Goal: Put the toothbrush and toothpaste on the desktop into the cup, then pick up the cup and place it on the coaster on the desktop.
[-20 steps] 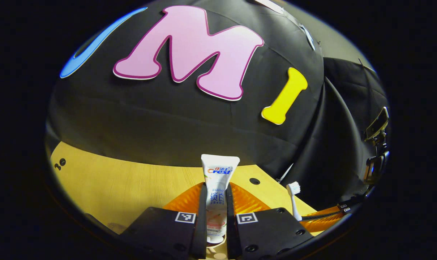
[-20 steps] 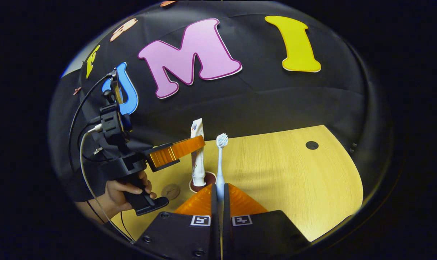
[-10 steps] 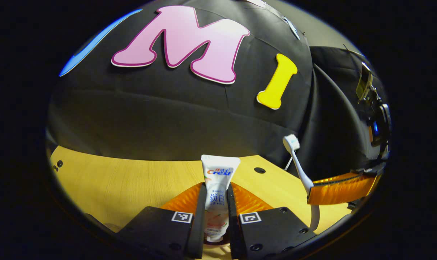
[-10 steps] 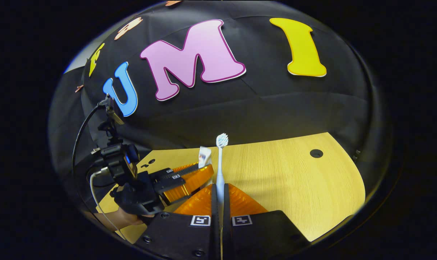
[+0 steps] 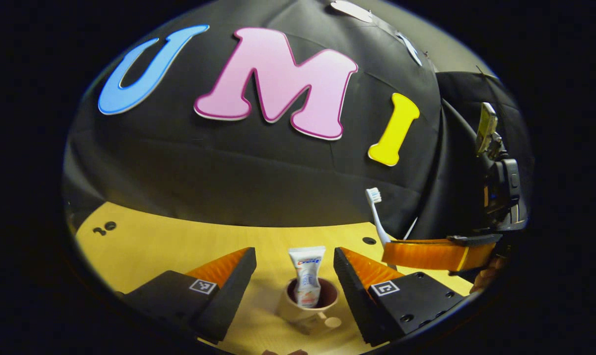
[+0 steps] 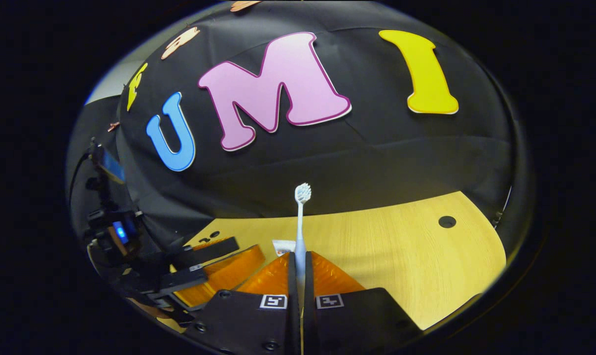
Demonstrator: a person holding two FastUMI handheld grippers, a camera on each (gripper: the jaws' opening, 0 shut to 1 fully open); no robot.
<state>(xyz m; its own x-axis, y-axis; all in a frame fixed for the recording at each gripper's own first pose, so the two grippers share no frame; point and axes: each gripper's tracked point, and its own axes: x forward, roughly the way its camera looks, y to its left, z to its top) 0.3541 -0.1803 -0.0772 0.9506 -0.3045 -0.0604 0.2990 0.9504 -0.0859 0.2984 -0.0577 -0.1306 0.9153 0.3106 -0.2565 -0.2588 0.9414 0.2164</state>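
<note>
In the left gripper view a white toothpaste tube [image 5: 306, 276] stands upright in a tan cup [image 5: 307, 308] with a dark inside, on the wooden desktop [image 5: 150, 246]. My left gripper [image 5: 295, 266] is open, one finger on each side of the cup, touching neither. The right gripper [image 5: 428, 252] shows at the right, holding a white toothbrush [image 5: 378, 217] bristles up. In the right gripper view my right gripper [image 6: 300, 268] is shut on the toothbrush [image 6: 301, 222], which stands upright. The tube's top [image 6: 283, 246] peeks out just left of it, and the left gripper [image 6: 204, 268] lies low at the left.
The desktop [image 6: 401, 256] runs back to the black cloth wall. Small round holes sit in it, at the left [image 5: 105, 228], beside the toothbrush [image 5: 369, 240] and at the right [image 6: 446, 221]. The cup's handle [image 5: 330, 323] points toward me.
My left gripper opened and let go of the toothpaste, which now stands in the cup. The right gripper with the toothbrush moved closer to the cup.
</note>
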